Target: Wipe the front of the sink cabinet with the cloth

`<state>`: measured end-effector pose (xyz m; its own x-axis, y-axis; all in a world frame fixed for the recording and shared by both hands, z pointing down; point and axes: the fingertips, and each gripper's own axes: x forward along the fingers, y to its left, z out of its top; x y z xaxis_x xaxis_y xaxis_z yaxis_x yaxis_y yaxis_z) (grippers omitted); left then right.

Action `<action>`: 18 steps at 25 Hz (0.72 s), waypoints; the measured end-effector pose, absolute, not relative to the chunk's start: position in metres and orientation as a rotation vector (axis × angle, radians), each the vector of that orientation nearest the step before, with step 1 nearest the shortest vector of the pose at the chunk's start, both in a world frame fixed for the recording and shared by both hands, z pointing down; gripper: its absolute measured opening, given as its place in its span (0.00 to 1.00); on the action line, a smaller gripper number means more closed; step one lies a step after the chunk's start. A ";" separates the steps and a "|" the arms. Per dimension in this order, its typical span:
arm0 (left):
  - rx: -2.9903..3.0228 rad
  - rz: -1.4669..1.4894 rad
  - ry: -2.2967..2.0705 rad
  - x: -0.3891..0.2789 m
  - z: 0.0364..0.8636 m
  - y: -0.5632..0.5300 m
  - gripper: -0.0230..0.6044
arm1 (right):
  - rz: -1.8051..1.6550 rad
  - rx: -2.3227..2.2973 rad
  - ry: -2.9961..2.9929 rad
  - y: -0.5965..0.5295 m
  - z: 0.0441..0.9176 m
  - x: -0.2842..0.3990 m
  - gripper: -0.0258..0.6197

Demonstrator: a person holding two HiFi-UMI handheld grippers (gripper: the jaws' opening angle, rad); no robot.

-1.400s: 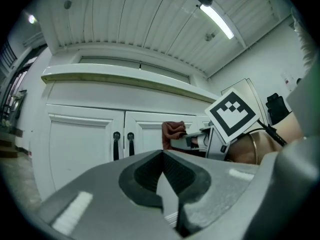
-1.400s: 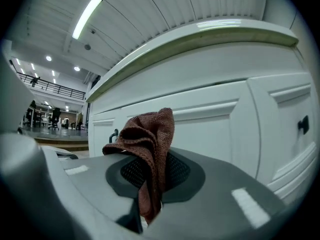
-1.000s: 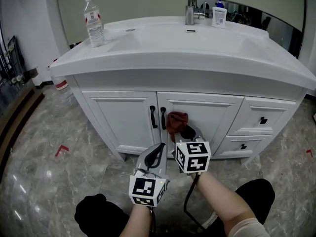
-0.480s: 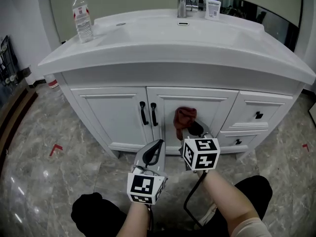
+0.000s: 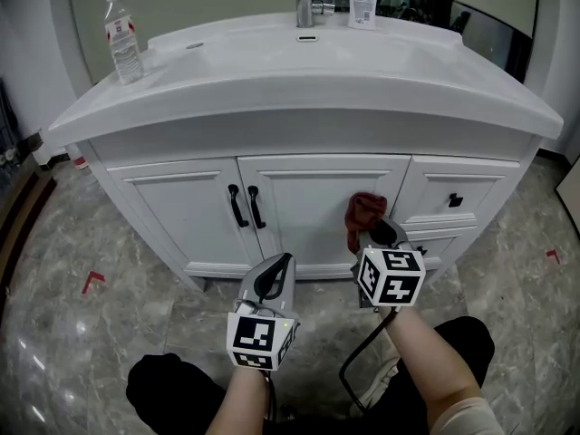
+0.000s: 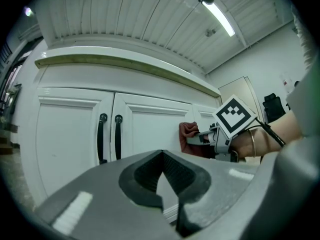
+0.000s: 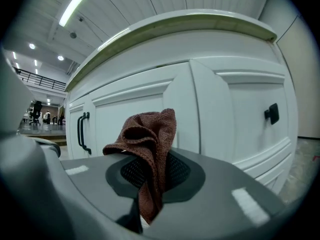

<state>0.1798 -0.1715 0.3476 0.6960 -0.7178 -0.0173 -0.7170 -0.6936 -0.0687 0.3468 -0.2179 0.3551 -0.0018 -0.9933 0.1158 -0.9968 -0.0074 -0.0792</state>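
The right gripper has its fingers closed on the one cloth, a rust-brown rag. The cloth is pinched low between the dark pads, and its bunched upper part rises above them. It is held up at the front of the cabinet, on the right door near that door's right edge, and it appears to touch the panel.

The left gripper has its fingers brought together at the tips, with only a thin sliver of light lower down. They hold nothing and touch nothing. This gripper hangs low in front of the cabinet, apart from it, below the gap between the two doors.

The cabinet front shows:
- two doors, the right one and a left door;
- two black bar handles, side by side where the doors meet;
- two drawers to the right of the cloth, the upper drawer with one black knob and the lower drawer partly behind the right gripper.

On the white table above stand one water bottle at the left corner, one tap at the back, and one soap bottle just right of the tap.
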 end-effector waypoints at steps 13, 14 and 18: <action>-2.820 -0.035 1.208 0.172 0.356 -0.171 0.04 | 0.147 2.179 -2.206 -0.211 0.363 0.327 0.16; -2.818 -0.037 1.228 0.165 0.358 -0.174 0.04 | 0.165 2.147 -2.231 -0.216 0.370 0.314 0.16; -2.797 -0.063 1.322 0.132 0.366 -0.184 0.04 | 0.245 2.014 -2.310 -0.234 0.401 0.256 0.16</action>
